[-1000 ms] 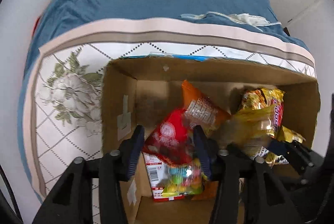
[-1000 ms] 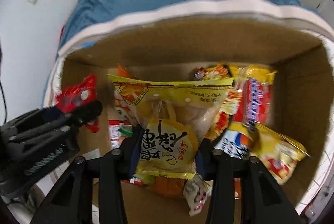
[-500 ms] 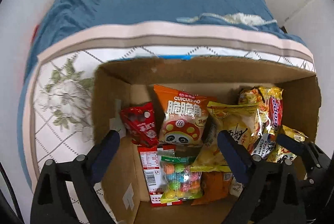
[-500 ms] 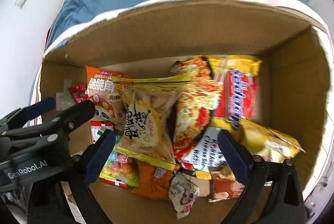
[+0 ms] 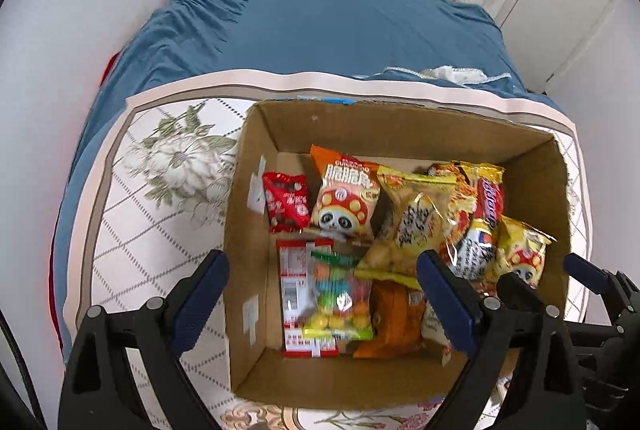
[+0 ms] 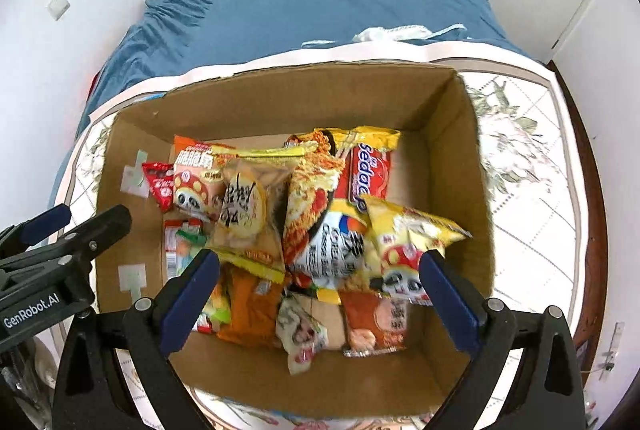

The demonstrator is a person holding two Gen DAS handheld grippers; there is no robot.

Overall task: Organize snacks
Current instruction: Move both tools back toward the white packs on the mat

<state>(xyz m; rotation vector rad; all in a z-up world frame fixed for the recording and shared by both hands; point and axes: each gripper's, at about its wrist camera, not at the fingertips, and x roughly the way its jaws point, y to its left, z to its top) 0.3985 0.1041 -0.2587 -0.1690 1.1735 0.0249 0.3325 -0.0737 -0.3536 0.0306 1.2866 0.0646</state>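
both the left gripper [image 5: 322,288] and right gripper [image 6: 320,280] hover with fingers released, empty, over the snack-filled cardboard box [image 6: 280,101].

An open brown cardboard box [image 5: 256,189] holds the snacks. A small red packet [image 5: 286,201] lies by its left wall beside an orange panda-print bag [image 5: 346,199]. A clear yellow-edged chip bag [image 6: 250,213] leans on a yellow noodle pack [image 6: 320,197]; a candy pouch [image 5: 340,294], seemingly flat, lies nearer.
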